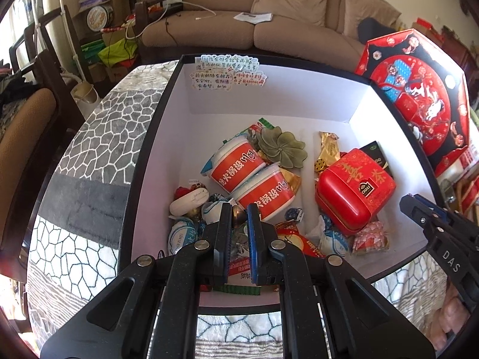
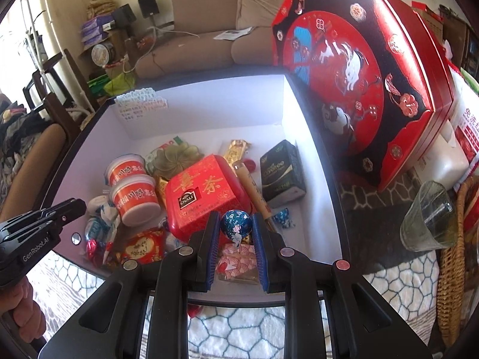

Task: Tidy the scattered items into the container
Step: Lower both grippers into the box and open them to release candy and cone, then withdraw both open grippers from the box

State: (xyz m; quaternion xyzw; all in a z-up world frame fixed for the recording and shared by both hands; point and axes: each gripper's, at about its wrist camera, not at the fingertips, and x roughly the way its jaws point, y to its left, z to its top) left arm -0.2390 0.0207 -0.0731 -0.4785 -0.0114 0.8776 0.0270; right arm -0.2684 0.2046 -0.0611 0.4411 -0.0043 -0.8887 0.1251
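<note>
my left gripper clamps a smooth brown ball; my right gripper clamps a crinkly blue foil ball, glossy red tin at ten o'clock.

Both views are fisheye cameras mounted on hand-held grippers, each looking forward and steeply down along its own two fingers into the same open white-walled box.

The left wrist camera sits near the box's near-left side, close above the contents, facing the far wall and the beige sofa beyond; the right gripper enters at its right edge.

The right wrist camera looks from the near-right side, with the left gripper at its left edge.

Both share the box interior, the red tea tin, the sofa and the red octagonal lid.
</note>
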